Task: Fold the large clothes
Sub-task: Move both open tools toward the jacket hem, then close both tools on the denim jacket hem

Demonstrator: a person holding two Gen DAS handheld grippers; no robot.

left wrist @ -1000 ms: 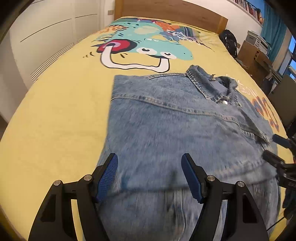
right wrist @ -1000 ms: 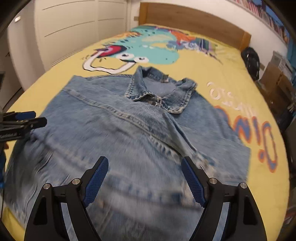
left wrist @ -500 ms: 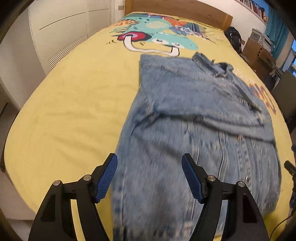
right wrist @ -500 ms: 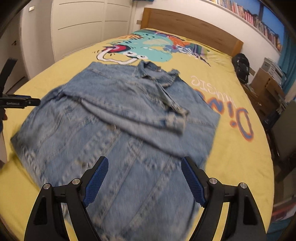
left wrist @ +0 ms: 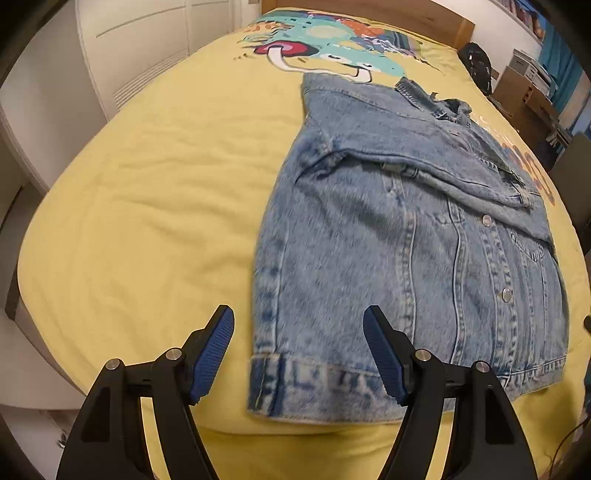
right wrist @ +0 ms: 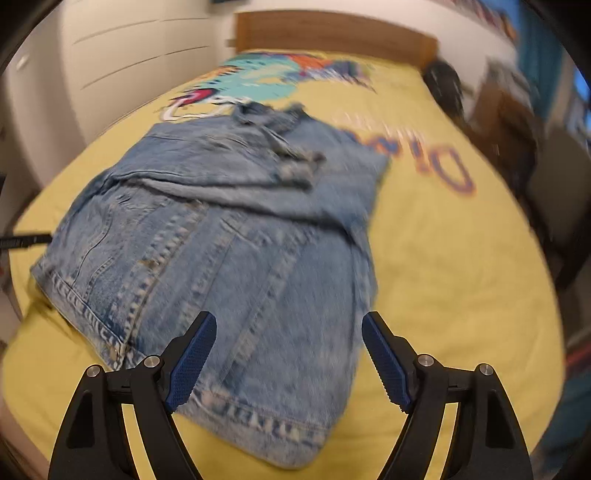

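A blue denim jacket (left wrist: 406,236) lies flat on the yellow bed (left wrist: 147,206), collar toward the headboard, with both sleeves folded across its chest. It also shows in the right wrist view (right wrist: 236,236). My left gripper (left wrist: 299,350) is open and empty, above the jacket's near left hem corner. My right gripper (right wrist: 284,354) is open and empty, above the near right part of the hem. Neither touches the cloth.
The bedspread has a cartoon print (left wrist: 332,44) near the wooden headboard (right wrist: 332,33). White wardrobe doors (left wrist: 140,48) stand at the left. A black bag (left wrist: 478,64), boxes and a chair (right wrist: 561,192) stand at the right. The bed's near edge (left wrist: 258,443) lies just under the grippers.
Both grippers have pulled back from over the jacket's chest to its hem at the bed's near edge. The jacket lies as before, with the sleeves folded in.
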